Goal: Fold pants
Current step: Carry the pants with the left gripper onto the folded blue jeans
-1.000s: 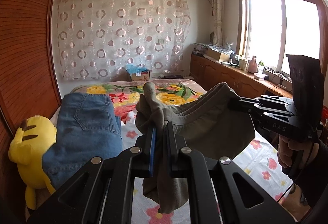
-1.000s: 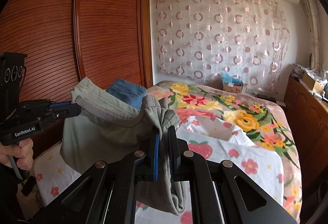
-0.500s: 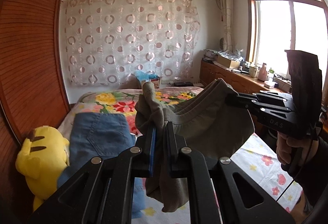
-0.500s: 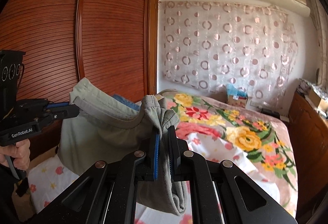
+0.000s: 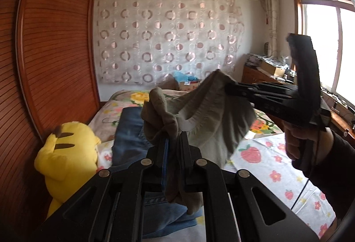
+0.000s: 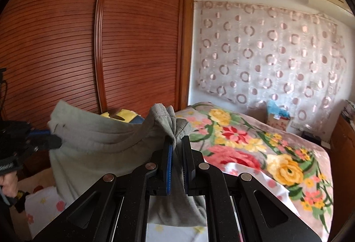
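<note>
Grey pants (image 5: 206,122) stay clamped in both jaws, carried sideways toward the yellow plush toy (image 5: 66,153) and wardrobe (image 6: 88,42).

The soft grey-olive cotton pants (image 5: 206,113) are plain, without pattern. At nine o'clock of them lie faded blue denim jeans (image 5: 128,137) and a bright yellow plush toy (image 5: 66,160) with brown stripes. The bed's white sheet (image 5: 273,166) bears red strawberries and small flowers; its pink blanket (image 6: 239,137) shows large yellow and red blooms. The slatted wardrobe (image 6: 137,42) is reddish-brown wood.
</note>
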`<state>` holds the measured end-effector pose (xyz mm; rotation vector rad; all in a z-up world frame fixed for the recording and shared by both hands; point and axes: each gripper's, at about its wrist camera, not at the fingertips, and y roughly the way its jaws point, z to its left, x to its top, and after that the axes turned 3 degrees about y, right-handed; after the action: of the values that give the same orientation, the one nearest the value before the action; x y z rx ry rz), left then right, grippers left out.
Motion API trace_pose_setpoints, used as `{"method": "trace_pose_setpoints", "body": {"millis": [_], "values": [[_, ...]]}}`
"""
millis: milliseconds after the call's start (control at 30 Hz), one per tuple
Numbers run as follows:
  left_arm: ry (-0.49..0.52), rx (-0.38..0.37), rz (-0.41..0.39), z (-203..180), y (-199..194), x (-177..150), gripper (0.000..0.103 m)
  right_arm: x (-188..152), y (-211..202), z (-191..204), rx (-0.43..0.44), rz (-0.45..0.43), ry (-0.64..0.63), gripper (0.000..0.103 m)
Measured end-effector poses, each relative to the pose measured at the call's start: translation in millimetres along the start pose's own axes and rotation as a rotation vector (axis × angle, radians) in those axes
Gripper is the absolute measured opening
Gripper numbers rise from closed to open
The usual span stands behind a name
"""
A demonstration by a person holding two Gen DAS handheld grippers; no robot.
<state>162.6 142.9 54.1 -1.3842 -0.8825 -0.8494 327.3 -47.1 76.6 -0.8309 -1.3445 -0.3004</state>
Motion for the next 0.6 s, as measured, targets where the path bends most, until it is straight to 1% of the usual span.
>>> {"method": "trace_pose_setpoints", "body": {"millis": [133,267,500,600], "values": [[-0.028,0.022,0.035,12.5,9.6,-12.1,0.010,7.7,36.2,-2.2,0.033,0.024,-0.023,0.008],[-0.048,0.049,0.071,25.6,18.7,-26.2,0.010,14.4,62.0,-4.1,0.066,0.051,-0.058,0.008],[-0.102,0.085,0.098,39.8,18.2,-41.4,0.010,27.3,94.6,-1.7,0.152,0.078,-0.108,0.008],[-0.120,0.109,0.120,43.1,22.0,-49.7,0.011,25.4,107.1,-2.6,0.163,0.110,-0.109,0.008]]}}
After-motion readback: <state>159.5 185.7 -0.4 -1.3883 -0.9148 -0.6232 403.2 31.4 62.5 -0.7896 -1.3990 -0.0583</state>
